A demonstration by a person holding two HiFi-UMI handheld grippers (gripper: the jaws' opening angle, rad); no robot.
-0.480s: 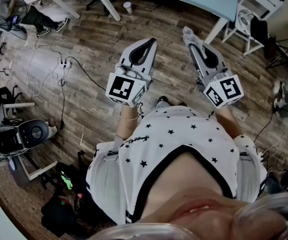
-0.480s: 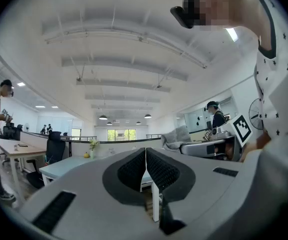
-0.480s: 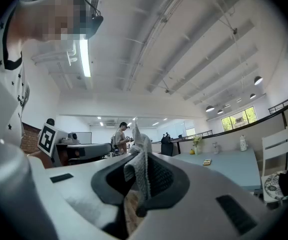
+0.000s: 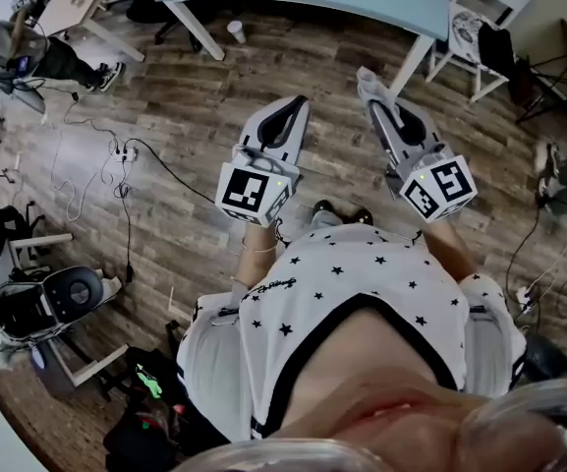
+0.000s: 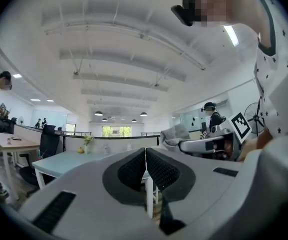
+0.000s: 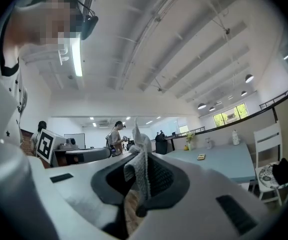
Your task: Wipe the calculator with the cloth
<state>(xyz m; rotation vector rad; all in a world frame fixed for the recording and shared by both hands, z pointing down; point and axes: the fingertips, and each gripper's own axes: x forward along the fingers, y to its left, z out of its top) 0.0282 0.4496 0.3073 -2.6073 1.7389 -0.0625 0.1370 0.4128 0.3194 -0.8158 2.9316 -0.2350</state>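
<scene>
Currently grey ribbed cloth (image 6: 139, 168) bunched, pinched upright in right tool (image 6: 143, 157).

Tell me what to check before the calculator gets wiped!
1. Cloth held: ok. The cloth is pinched between the jaws of the right gripper.
2. Other gripper free: ok. The left gripper has its jaws together with nothing between them.
3. Calculator found: cannot tell. A small flat thing lies on the light blue table, too small to name.
4. Grippers over the table: not ok. In the head view both are over the wooden floor, short of the table.
</scene>
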